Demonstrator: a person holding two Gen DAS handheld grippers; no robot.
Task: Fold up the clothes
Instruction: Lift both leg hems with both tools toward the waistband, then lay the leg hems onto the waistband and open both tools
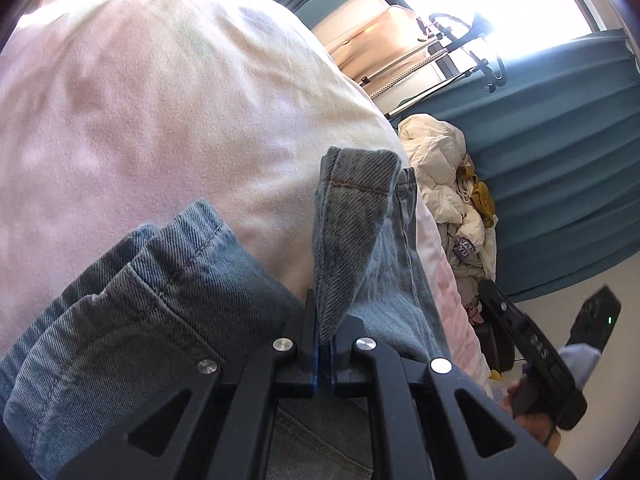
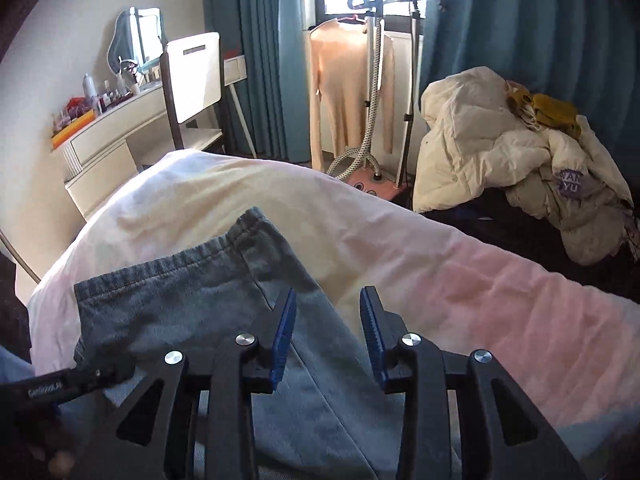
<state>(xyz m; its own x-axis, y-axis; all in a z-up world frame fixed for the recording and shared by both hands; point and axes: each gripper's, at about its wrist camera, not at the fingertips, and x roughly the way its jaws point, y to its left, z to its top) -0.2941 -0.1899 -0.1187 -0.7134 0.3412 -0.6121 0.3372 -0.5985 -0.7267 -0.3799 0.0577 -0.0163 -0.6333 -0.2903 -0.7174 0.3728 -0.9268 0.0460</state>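
Blue denim jeans lie on a bed with a white-pink cover. My left gripper is shut on a fold of the jeans, and a hemmed strip of denim stands up from between its jaws. In the right wrist view the jeans are spread flat on the cover. My right gripper hovers just above the denim, open, with its blue pads clear of the cloth. A hand holds the right gripper at the right of the left wrist view. The left gripper shows at the lower left here.
Beyond the bed stand a garment steamer with a peach sweater hung on it, and a pile of cream padded jackets. A chair and a dressing table with bottles are at the left. Teal curtains hang behind.
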